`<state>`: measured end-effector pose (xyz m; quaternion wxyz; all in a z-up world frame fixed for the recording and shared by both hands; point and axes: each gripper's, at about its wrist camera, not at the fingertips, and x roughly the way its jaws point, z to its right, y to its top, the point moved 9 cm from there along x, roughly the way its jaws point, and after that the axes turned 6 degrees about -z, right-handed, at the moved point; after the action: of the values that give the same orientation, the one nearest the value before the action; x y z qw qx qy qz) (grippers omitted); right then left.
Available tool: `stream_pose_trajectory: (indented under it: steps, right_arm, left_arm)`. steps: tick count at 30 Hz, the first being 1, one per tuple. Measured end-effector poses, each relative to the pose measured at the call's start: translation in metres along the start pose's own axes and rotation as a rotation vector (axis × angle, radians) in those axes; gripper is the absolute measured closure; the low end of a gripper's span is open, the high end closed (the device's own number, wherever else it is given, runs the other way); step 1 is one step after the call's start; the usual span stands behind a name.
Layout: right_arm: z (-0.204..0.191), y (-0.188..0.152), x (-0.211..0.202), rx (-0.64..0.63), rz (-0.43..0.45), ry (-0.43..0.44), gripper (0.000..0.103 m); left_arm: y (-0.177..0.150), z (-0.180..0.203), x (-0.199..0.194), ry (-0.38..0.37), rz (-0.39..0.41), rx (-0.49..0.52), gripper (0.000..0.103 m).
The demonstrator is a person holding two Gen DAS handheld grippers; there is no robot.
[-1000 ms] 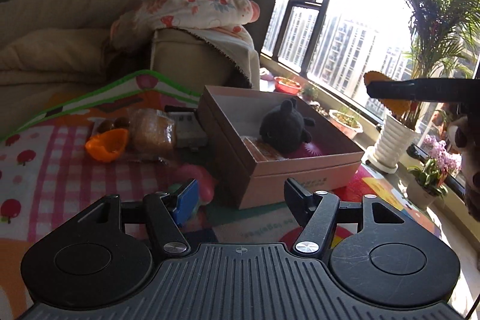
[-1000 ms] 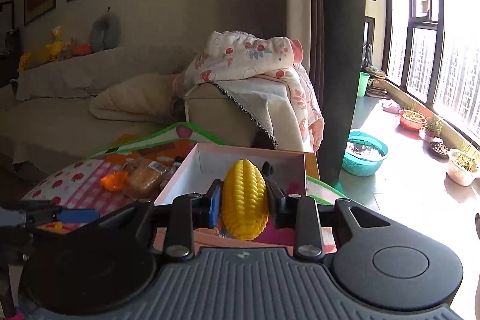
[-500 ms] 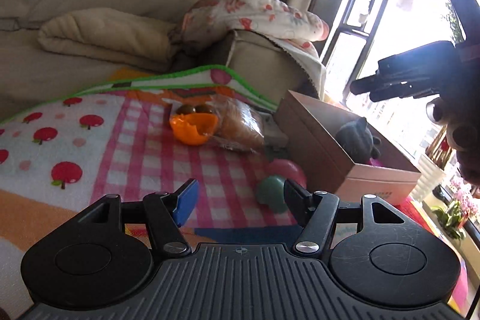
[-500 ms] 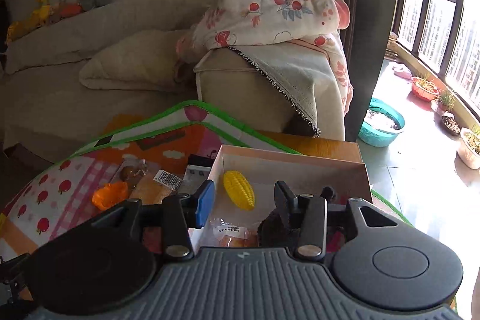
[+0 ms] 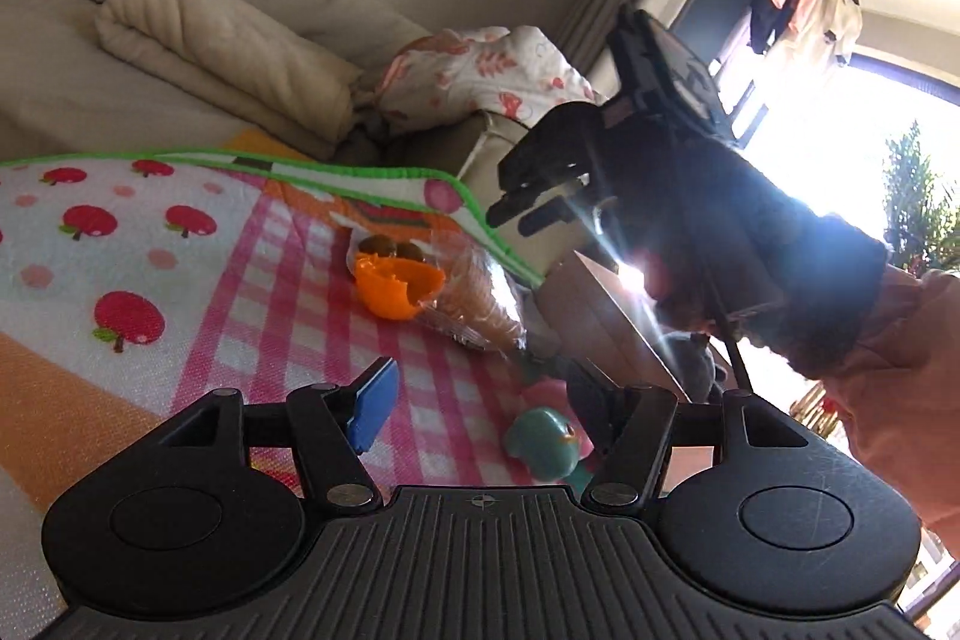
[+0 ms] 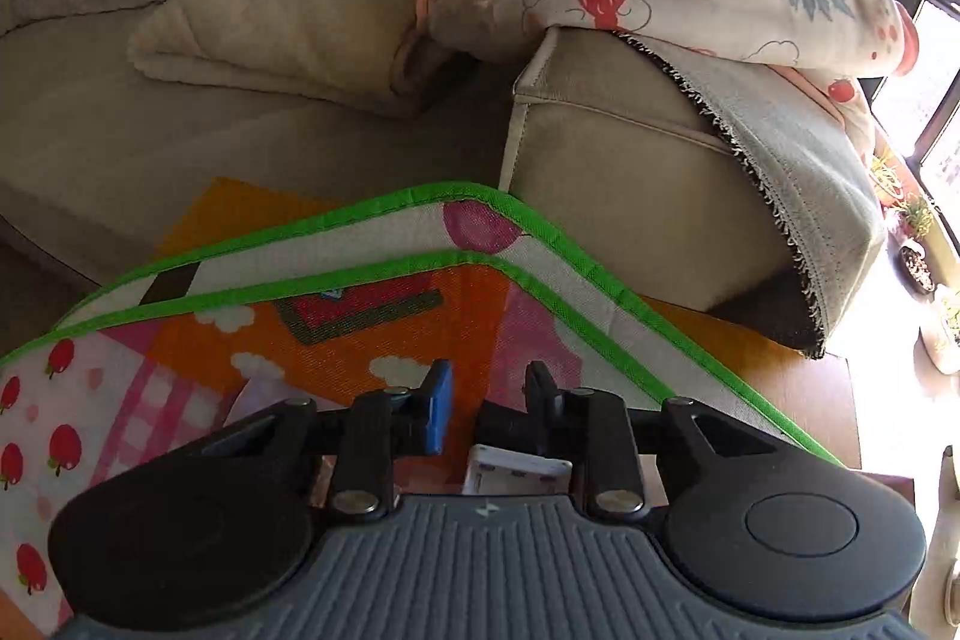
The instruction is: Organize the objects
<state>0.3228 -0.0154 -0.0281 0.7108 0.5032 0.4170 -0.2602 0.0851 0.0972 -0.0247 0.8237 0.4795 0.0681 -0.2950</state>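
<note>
room: beige sofa (image 6: 300,148) | surface: green-edged play mat (image 5: 180,244) | left claw (image 5: 480,403) released | right claw (image 6: 486,403) clenched, empty

Both handheld rigs look the same: black plastic left gripper (image 5: 477,403) and right gripper (image 6: 487,409) with ribbed grey bases, round side discs, silver screws, one blue finger pad (image 5: 375,405) each. The person wears a peach sleeve (image 5: 900,370).
</note>
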Motion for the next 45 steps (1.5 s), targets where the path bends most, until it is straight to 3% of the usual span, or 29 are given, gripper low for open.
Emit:
stream_pose_trajectory:
  steps: [4,8,12,22,28,31,35,40,43,45]
  right_arm:
    - [-0.001,0.008,0.04,0.003,-0.063,-0.08,0.08]
    - [-0.001,-0.003,0.051,0.028,-0.112,-0.041,0.081]
    - [-0.008,-0.018,0.037,-0.006,-0.127,-0.004,0.081]
    - [-0.03,-0.082,-0.007,-0.019,-0.186,0.143,0.081]
    - [-0.044,-0.128,-0.044,-0.11,-0.153,0.195,0.081]
    - [-0.041,-0.132,-0.066,-0.134,-0.121,0.207,0.081]
    - [-0.02,-0.097,-0.077,-0.103,-0.045,0.115,0.081]
    - [-0.001,-0.054,-0.034,-0.034,-0.08,-0.002,0.081]
    - [0.004,-0.04,-0.001,-0.04,-0.124,-0.106,0.081]
    - [0.006,-0.037,0.014,-0.033,-0.16,-0.13,0.085]
  left_arm:
    - [0.001,-0.003,0.0,-0.006,0.0,-0.025,0.045]
    - [0.003,-0.003,-0.006,0.005,0.031,-0.025,0.045]
    - [0.007,-0.006,-0.01,0.025,0.063,-0.031,0.045]
    - [0.011,-0.016,-0.009,0.053,0.057,-0.063,0.045]
    - [0.011,-0.018,-0.008,0.055,0.056,-0.067,0.045]
    - [0.01,-0.016,-0.008,0.05,0.054,-0.062,0.045]
    - [0.008,-0.011,-0.007,0.034,0.045,-0.037,0.045]
    - [0.007,-0.006,-0.006,0.02,0.042,-0.021,0.045]
    - [0.007,-0.007,-0.008,0.011,0.045,-0.032,0.045]
    - [0.007,-0.007,-0.007,0.004,0.043,-0.036,0.045]
